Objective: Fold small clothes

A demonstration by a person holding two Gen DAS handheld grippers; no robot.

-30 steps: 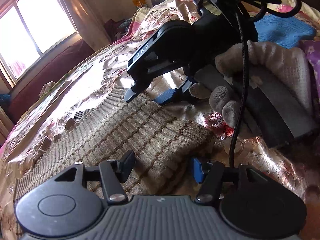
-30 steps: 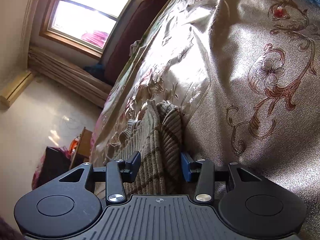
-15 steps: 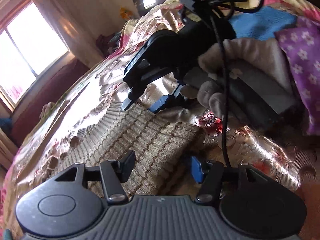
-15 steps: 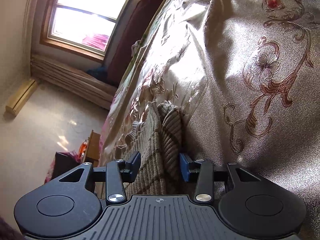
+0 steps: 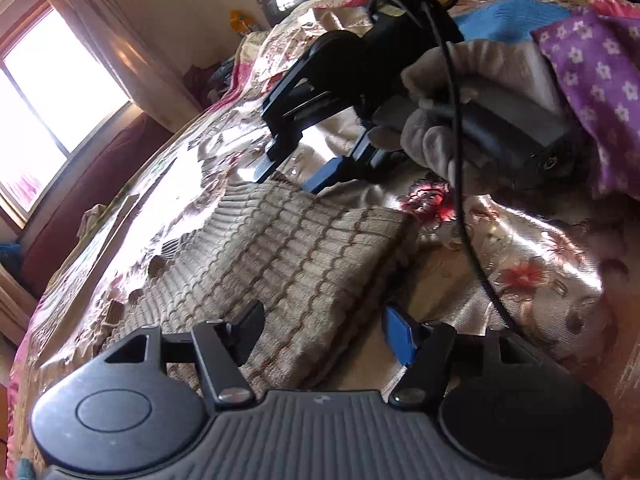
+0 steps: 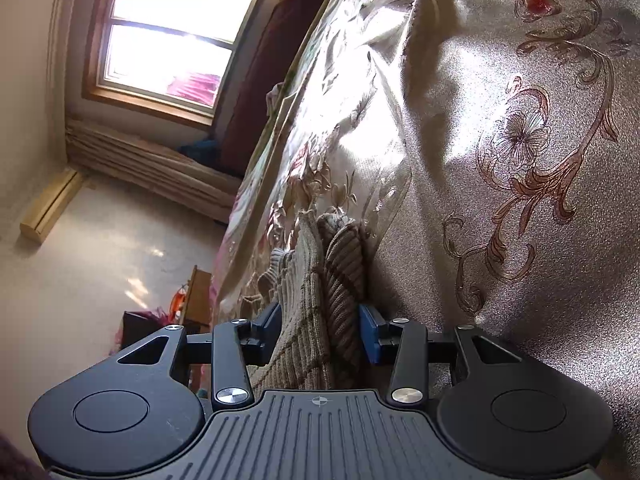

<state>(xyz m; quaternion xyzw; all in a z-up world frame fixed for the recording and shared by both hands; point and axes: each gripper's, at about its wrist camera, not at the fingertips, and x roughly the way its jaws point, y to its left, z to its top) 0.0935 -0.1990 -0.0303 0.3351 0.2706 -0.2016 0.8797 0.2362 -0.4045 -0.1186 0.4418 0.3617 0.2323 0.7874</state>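
Beige knit garment (image 5: pixel 288 256), ribbed, crossed with brown lines: folded, lying on the bed over a shiny floral bedspread (image 5: pixel 532 280), with its near edge between the fingers of the left gripper (image 5: pixel 324 330) and its far corner at the right gripper (image 5: pixel 298 178). Left gripper: jaws opening, set apart on either side of the knit, neither pad pressing it; black pad at left, blue pad at right. Right gripper, own view (image 6: pixel 320 328): jaws narrow, clamped on a thick bunched fold of the same garment (image 6: pixel 320 312), which stands up between the pads against the bedspread (image 6: pixel 500 240). Gloved hand (image 5: pixel 436 136): grey glove, wrapped round the right gripper's handle, far right of the garment; a black cable (image 5: pixel 464 208) hangs down past it. Purple flowered cloth (image 5: pixel 592 80) and blue fabric (image 5: pixel 508 16): far right on the bed, well apart from the knit. Window (image 6: pixel 168 36): bright, on the far left wall, with a curtain (image 5: pixel 120 40) beside it. Floor (image 6: pixel 100 260): pale, left of the bed.
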